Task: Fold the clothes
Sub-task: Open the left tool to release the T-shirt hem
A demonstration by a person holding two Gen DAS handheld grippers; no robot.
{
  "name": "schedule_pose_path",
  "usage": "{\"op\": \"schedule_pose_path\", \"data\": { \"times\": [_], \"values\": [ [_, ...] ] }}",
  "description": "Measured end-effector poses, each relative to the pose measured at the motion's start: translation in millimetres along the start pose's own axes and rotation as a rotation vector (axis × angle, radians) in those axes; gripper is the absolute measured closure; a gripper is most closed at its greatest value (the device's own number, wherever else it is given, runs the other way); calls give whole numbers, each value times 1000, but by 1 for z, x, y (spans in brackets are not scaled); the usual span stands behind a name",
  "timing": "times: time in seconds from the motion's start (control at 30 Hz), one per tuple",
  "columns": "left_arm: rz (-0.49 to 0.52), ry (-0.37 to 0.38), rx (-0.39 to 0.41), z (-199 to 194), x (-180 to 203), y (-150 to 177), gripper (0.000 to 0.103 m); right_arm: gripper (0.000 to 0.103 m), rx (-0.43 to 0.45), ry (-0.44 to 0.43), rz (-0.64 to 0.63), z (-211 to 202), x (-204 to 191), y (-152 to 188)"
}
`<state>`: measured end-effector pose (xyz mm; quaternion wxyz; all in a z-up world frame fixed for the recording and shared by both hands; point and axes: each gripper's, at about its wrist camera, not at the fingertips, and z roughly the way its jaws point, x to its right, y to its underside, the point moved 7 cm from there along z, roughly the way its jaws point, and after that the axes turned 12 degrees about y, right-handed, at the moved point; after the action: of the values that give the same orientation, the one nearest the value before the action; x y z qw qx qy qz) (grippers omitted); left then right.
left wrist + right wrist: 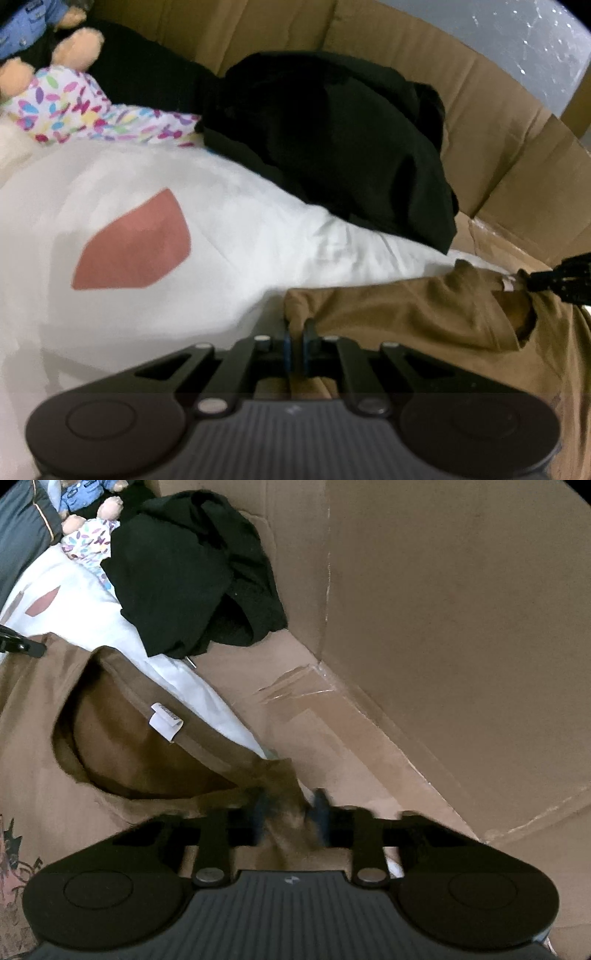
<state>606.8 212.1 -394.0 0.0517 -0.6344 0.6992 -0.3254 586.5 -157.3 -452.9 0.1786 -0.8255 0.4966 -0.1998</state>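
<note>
- Left gripper (295, 338) sits nearest my view, fingers clamped on a shoulder fold of the brown cotton T-shirt (424, 314).
- Right gripper (290, 812) pinches the opposite shoulder; its blurred fingers suggest a thin bite, which I judge may slip.
- T-shirt lies on the white bedsheet (147, 177), near the crumpled black garment (332, 140).
- Risk: uneven pull skews the fold.

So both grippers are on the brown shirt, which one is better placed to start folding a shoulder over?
Probably left. The left gripper is shut tight on the brown shirt at its shoulder edge, over open white bedding. The right gripper is crowded by the cardboard wall.
</note>
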Motion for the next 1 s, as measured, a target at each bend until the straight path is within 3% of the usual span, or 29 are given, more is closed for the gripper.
{"op": "schedule_pose_path", "data": {
  "times": [0.13,0.33,0.5,0.6,0.67,0.73,0.83,0.87,1.0],
  "values": [
    [-3,-41,27,-12,-9,-3,99,97,58,20,-40,-8,-5,-11],
    [-19,-45,40,-21,-18,-9,99,98,109,59,-49,-13,-7,-23],
    [-26,-57,96,-29,-20,-16,99,98,137,120,-53,-14,-7,-28],
    [-59,-65,6,-7,-26,-7,97,98,137,127,-40,-9,-8,-29],
    [-32,-98,-13,-1,-22,-6,92,97,95,103,-32,0,-11,-28],
    [6,-114,-9,-2,-13,-9,87,93,70,83,-19,4,-13,-26],
    [55,-133,16,-6,-4,-15,72,77,98,66,-2,-7,-10,-24],
    [67,-134,35,-9,-1,-19,71,69,106,58,-1,-10,-10,-23],
    [109,-118,74,-12,12,-30,63,66,128,56,-4,-26,-6,-19]
  ]
}}
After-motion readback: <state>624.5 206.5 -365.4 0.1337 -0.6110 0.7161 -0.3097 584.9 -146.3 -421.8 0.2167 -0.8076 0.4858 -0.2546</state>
